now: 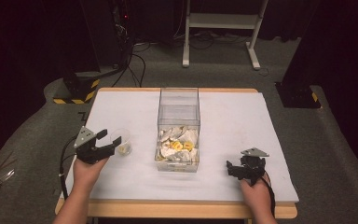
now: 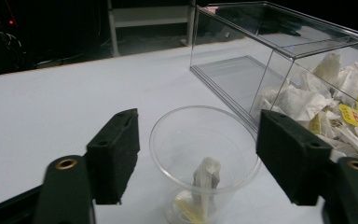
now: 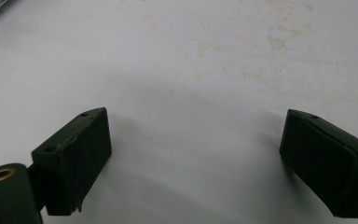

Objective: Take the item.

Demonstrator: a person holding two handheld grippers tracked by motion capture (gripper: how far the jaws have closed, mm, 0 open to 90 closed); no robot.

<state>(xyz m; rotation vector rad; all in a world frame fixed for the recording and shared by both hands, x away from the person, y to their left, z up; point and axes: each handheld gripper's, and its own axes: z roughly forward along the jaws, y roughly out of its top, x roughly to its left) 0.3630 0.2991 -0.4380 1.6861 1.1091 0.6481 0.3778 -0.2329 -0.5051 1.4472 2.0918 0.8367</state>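
A clear plastic cup [image 1: 122,142] stands on the white table [image 1: 135,107] left of the clear box, with one white tea bag [image 2: 206,177] with a yellow tag inside it. My left gripper [image 1: 110,137] is at the cup's left side and is open. In the left gripper view the cup [image 2: 191,144] sits between the two black pads [image 2: 116,154], and neither pad touches its rim. My right gripper [image 1: 233,168] rests low near the table's front right, open, with nothing but bare table between its pads [image 3: 74,158].
A tall clear box [image 1: 179,128] stands mid-table, its near end heaped with several white tea bags [image 1: 177,145] with yellow tags, its far end bare. In the left gripper view the box [image 2: 279,51] is close on the right. Table legs and cables lie beyond the far edge.
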